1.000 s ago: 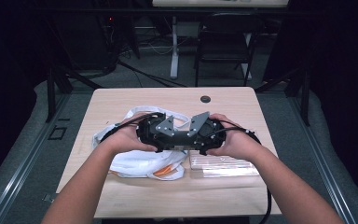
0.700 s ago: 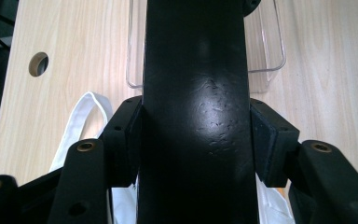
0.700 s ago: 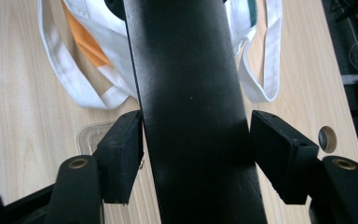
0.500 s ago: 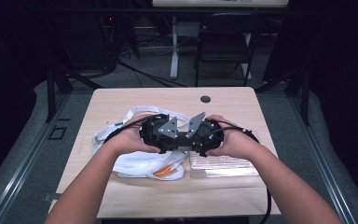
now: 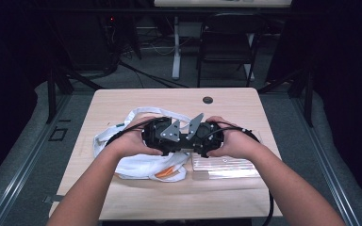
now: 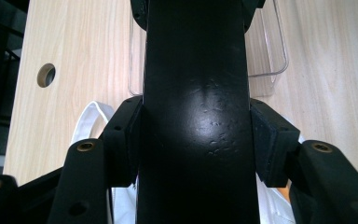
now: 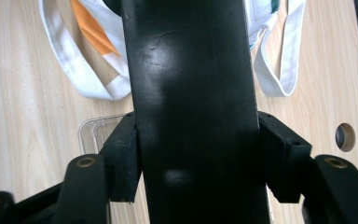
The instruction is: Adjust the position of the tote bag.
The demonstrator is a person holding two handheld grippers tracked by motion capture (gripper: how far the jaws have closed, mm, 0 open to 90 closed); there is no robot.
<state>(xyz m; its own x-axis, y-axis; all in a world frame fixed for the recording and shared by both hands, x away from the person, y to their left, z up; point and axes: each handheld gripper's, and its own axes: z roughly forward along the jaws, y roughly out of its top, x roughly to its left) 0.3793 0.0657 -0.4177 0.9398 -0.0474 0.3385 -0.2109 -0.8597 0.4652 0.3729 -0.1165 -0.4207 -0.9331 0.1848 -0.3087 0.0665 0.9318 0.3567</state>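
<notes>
Left gripper view: left gripper [image 6: 196, 140] fingers wide, pads against right gripper [image 6: 196, 56] between them.

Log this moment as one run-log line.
left gripper: fingers shut on black bar | right gripper: fingers shut on black bar | white bag, clear tray: lying on table

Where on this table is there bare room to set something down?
The far strip of the table, around the cable hole, is bare, and so is the near strip before the white bag and clear tray. The middle is crowded: bag and tray lie side by side.
</notes>
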